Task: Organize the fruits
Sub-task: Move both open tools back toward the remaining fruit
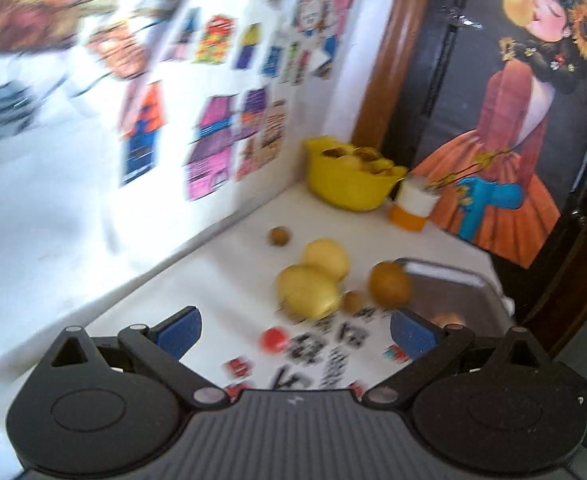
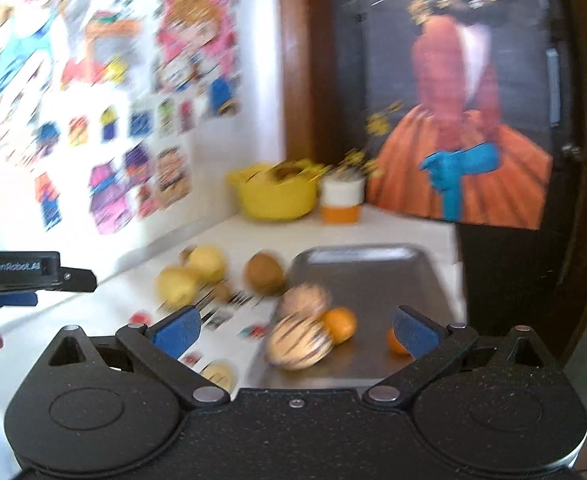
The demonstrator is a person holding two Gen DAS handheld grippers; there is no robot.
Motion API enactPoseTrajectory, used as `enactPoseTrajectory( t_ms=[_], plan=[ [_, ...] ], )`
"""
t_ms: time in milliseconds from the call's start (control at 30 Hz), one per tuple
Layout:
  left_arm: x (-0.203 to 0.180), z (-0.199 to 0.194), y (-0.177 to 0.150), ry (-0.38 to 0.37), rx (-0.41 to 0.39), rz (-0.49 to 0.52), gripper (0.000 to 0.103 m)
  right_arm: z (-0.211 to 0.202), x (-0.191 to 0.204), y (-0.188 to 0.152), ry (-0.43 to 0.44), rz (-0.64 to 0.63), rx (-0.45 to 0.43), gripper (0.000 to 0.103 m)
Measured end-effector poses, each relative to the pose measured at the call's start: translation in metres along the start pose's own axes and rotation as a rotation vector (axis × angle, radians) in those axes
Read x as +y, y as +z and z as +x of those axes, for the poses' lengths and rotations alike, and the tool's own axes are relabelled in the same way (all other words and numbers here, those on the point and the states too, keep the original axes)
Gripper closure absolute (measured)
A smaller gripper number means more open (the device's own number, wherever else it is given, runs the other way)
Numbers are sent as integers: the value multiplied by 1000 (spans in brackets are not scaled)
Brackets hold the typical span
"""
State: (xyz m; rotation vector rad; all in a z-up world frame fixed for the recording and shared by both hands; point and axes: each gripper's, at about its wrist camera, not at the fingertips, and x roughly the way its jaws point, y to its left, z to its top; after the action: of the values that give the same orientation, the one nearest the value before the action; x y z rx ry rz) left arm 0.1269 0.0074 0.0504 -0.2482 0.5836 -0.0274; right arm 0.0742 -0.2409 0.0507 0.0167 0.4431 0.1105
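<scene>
Two yellow fruits (image 1: 313,280) (image 2: 191,276), a brown kiwi (image 1: 389,284) (image 2: 264,273), small brown nuts (image 1: 279,236) and a small red fruit (image 1: 273,339) lie on the white table. A metal tray (image 2: 373,272) (image 1: 449,292) holds two striped melons (image 2: 299,340) and two oranges (image 2: 339,324). My left gripper (image 1: 293,330) is open and empty above the table's print. My right gripper (image 2: 293,332) is open and empty over the tray's near end. The left gripper also shows at the left edge of the right wrist view (image 2: 33,284).
A yellow bowl (image 1: 349,180) (image 2: 275,196) with brown items stands in the back corner beside a white and orange cup (image 1: 413,204) (image 2: 341,200). A sticker-covered wall runs along the left. A dark poster panel stands behind the tray.
</scene>
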Motion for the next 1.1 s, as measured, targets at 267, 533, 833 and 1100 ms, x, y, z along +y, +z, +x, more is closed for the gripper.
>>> enactPoseTrajectory(
  t_ms=[267, 533, 833, 1100],
  plan=[
    [52, -14, -31, 59, 73, -2, 0, 15, 47, -24, 113, -87, 130, 1],
    [66, -19, -51, 91, 82, 47, 0, 37, 65, -38, 146, -93, 245, 1],
    [58, -9, -48, 90, 60, 152, 0, 67, 62, -13, 138, -112, 225, 1],
    [41, 16, -32, 58, 49, 217, 0, 110, 58, 28, 212, -47, 226, 1]
  ],
)
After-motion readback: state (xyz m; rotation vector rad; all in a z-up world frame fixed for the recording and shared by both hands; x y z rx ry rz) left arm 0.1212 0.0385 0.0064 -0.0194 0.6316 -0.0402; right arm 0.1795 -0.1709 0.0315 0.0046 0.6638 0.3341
